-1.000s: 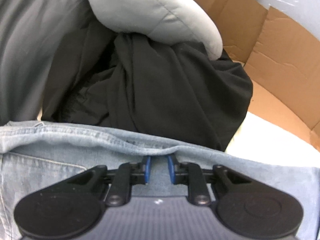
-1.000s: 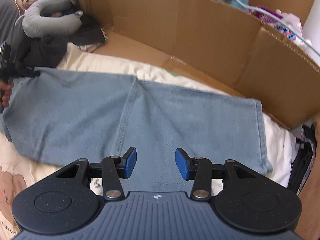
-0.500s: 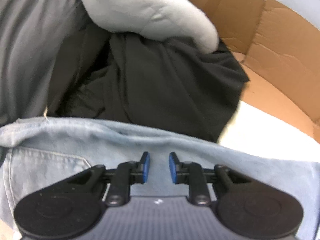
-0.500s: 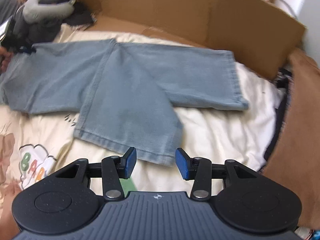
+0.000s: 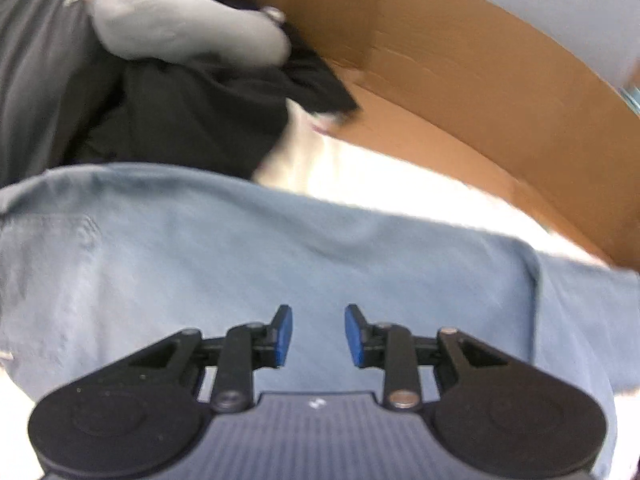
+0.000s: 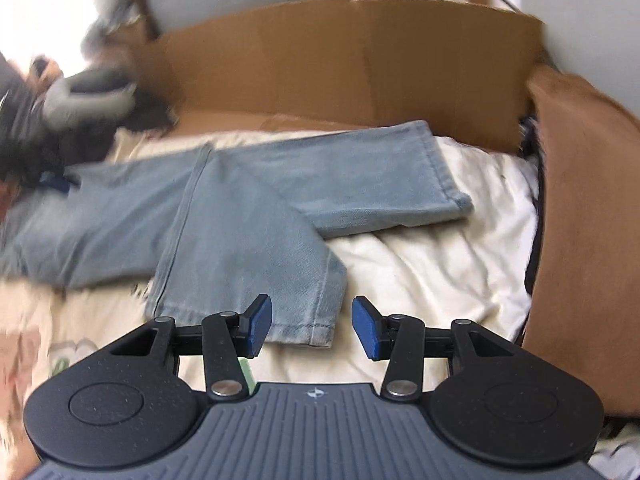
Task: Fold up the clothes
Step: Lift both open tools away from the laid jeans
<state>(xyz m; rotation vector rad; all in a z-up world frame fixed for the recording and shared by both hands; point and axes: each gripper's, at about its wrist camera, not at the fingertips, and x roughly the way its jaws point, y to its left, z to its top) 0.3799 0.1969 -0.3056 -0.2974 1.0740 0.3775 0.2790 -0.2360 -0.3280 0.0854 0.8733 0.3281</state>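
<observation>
Denim jeans (image 6: 240,216) are lying spread on the white bedding (image 6: 420,280), legs splayed, as the left gripper (image 5: 318,336), now gaping after releasing the waistband, and the empty, wide-apart right gripper (image 6: 312,326) are backing off for refolding.

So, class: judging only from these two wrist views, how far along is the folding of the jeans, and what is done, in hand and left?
Done: the jeans lie spread on the white bedding, legs apart, one hem toward the cardboard wall.
In hand: nothing. The left gripper hovers over the waist end and the right gripper near the closer leg hem, both with jaws open.
Left: every fold; the legs are not yet laid together.
</observation>
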